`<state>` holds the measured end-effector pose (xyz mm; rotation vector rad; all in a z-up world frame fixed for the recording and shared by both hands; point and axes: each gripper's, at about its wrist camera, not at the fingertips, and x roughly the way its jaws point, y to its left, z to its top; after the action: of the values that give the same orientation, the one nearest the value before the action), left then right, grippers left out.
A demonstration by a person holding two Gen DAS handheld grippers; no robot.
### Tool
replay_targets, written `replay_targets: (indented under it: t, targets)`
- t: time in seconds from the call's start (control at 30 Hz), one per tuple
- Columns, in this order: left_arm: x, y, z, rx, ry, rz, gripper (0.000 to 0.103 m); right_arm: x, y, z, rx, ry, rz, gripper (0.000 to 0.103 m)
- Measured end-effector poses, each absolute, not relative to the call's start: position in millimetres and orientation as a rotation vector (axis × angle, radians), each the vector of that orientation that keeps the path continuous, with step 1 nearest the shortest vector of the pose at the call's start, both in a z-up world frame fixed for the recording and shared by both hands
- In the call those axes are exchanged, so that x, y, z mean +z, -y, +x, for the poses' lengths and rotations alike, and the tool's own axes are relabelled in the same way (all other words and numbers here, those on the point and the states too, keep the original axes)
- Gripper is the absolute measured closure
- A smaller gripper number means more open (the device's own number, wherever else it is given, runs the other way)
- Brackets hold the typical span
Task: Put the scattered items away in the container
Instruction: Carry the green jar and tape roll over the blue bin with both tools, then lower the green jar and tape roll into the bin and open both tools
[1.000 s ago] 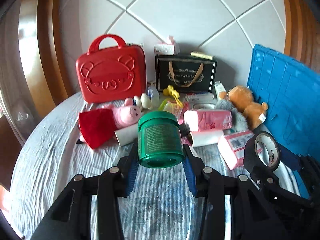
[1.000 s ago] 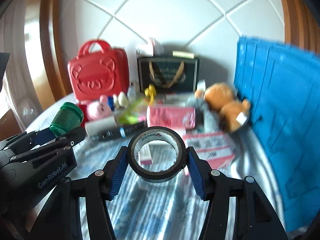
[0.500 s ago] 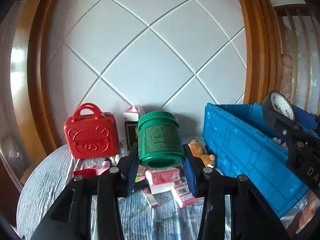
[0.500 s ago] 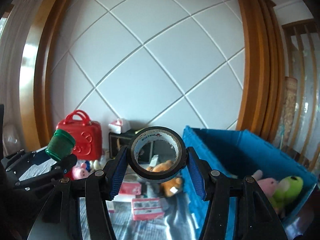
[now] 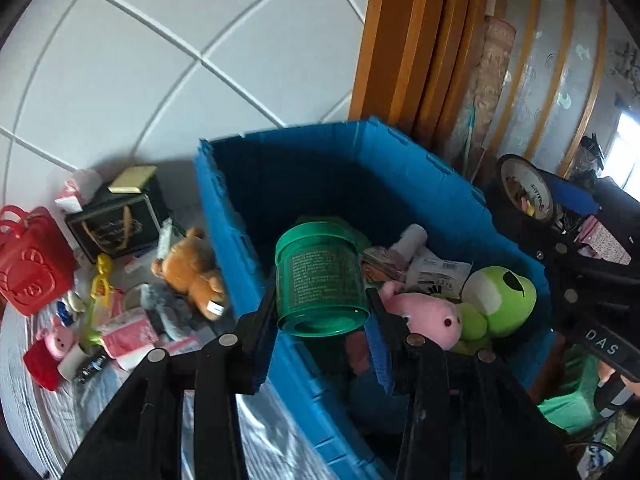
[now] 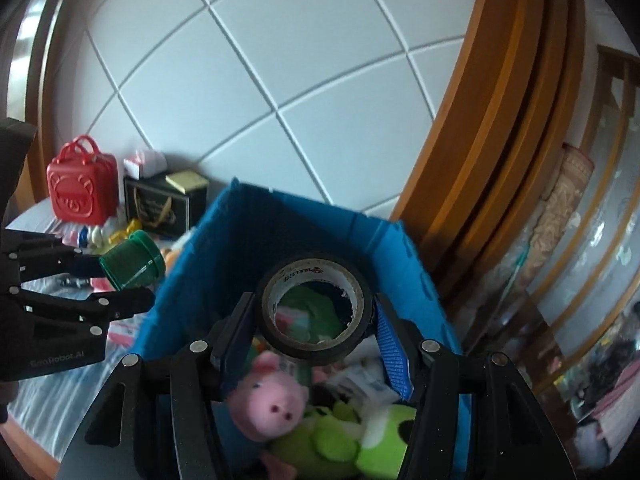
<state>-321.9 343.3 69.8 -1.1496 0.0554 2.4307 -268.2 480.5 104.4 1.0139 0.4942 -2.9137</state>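
My left gripper (image 5: 322, 320) is shut on a green jar (image 5: 320, 276) and holds it above the near left rim of the blue crate (image 5: 224, 216). The right gripper (image 6: 314, 320) is shut on a black tape roll (image 6: 316, 312), hanging over the crate's (image 6: 192, 280) open inside. In the crate lie a pink pig plush (image 5: 428, 316), a green frog plush (image 5: 500, 300) and some packets. From the right wrist view the jar (image 6: 132, 264) and left gripper (image 6: 120, 276) show at the left.
Scattered on the grey-clothed table (image 5: 48, 408) left of the crate: a red bear case (image 5: 28, 268), a black gift box (image 5: 116, 224), a brown teddy (image 5: 192, 272), pink packets (image 5: 128, 332) and a small pig doll (image 5: 52, 348). A tiled wall and wooden frame stand behind.
Both grippers rose off the table and swung right, carrying the jar and the tape roll, and now tilt down over the blue crate. Neither grip has changed.
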Motion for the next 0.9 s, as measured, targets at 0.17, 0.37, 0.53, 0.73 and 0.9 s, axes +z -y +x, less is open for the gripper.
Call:
replay_targets:
  t: [0.17,0.37,0.53,0.73,0.9]
  targets:
    - [25.0,-421.6,-365.3,2.349,-0.082,-1.415,0.062,41.4,-551.0,-335.4,-2.72,-0.427,1.337,0.046]
    - [-16.6,-473.2,-402.5,2.323,-0.19,-1.627,0.062,-11.7,-594.9,-390.4,-2.582,-0.377,1.58,0.046]
    - [-44.7,-491.4,-413.3,2.28,-0.278,-1.719,0.062,-46.8,-603.0,-411.3,-2.463,-0.438,1.719,0.046]
    - [-67.8,-505.1,-417.7,2.211,-0.329,-1.776,0.062,-64.6,-607.6,-409.3,-2.413,-0.504,1.799,0.046]
    - [-70.6,-511.4,-411.2,2.203,-0.38,-1.768,0.062,-78.7,-615.2,-407.5,-2.387,-0.531,1.859,0.046]
